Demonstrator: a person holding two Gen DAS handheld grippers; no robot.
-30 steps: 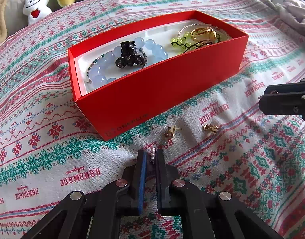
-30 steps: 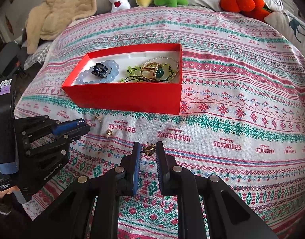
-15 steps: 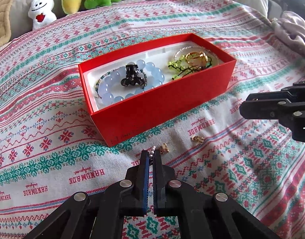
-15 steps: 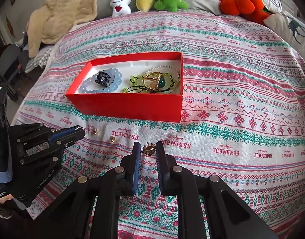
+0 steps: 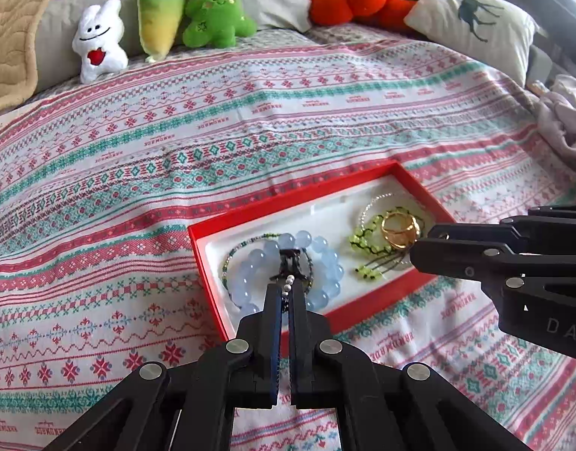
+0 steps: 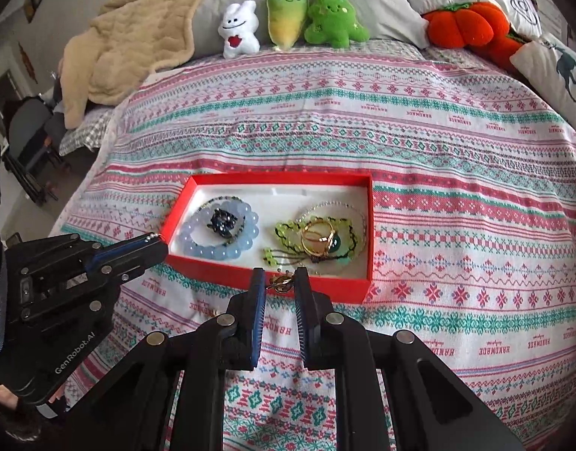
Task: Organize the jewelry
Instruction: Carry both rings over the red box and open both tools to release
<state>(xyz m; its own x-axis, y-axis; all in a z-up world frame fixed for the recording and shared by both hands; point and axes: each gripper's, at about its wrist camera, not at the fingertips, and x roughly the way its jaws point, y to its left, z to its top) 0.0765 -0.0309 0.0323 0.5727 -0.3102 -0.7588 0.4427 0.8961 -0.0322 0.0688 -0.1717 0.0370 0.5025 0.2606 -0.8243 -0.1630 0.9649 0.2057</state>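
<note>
We had lifted both grippers toward the red box [image 6: 273, 278]: left gripper [image 5: 287, 293] pinched a pearl earring [image 5: 288, 286], right gripper [image 6: 280, 285] a gold earring [image 6: 280, 281]; 2 earrings remained undelivered.

Left gripper [image 5: 285, 295] pitched down, jaws fully closed, pinching small pearl piece [image 5: 288, 286] at tips. Right gripper [image 6: 280, 285] also angled down, jaws narrowly parted, clamping small gold piece [image 6: 279, 282] between pads. Both held up, tips near each other.

The box [image 6: 273, 278] is crowded with a bracelet [image 6: 220, 242] left and rings [image 6: 320, 238] right; its back strip is bare, and the bed [image 6: 438, 158] beyond lies open.
</note>
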